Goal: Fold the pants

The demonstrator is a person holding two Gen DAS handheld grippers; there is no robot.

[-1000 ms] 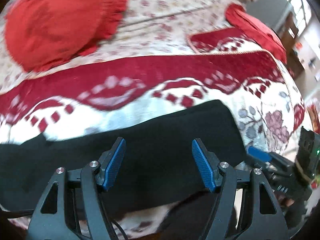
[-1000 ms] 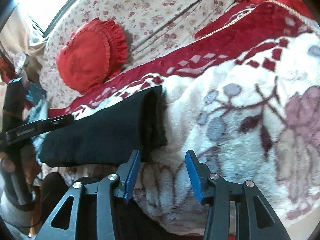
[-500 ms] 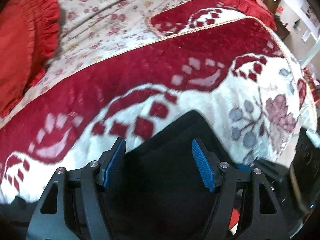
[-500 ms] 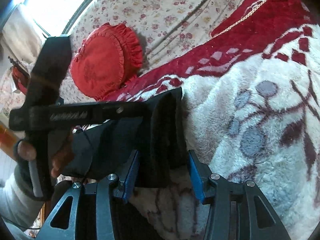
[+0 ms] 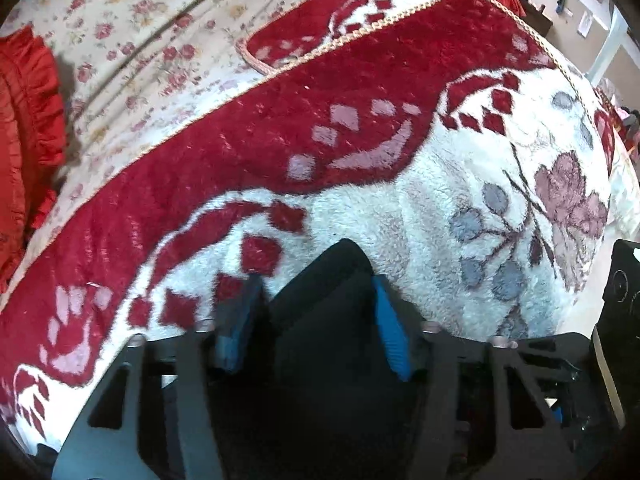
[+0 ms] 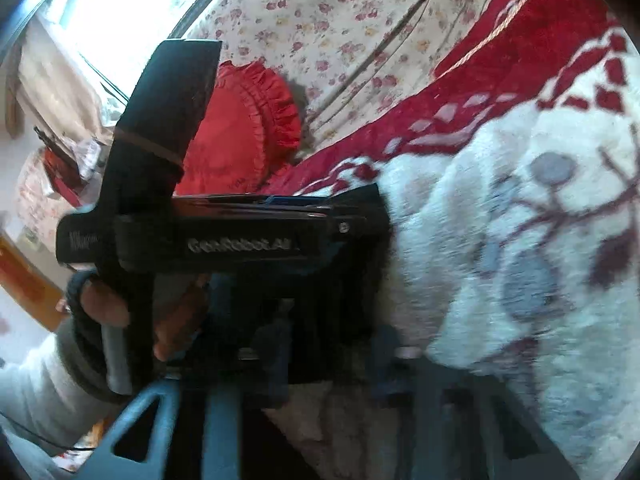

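left gripper [image 5: 316, 332] moved onto pants [image 5: 320, 296] edge; right view blurred

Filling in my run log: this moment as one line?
step: fold pants | left gripper: around black pants | right gripper: blurred, at pants | surface: blanket

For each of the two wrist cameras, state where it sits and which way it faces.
Left wrist: rides on the left tool, looking forward over the black pants between its blue fingers and across the red-and-white blanket; only the tool's own frame shows.
Right wrist: rides on the right tool, looking across the pants toward the red cushion; the person's left hand and left tool show at left.
Shared: pants, blanket, cushion, floral sheet.
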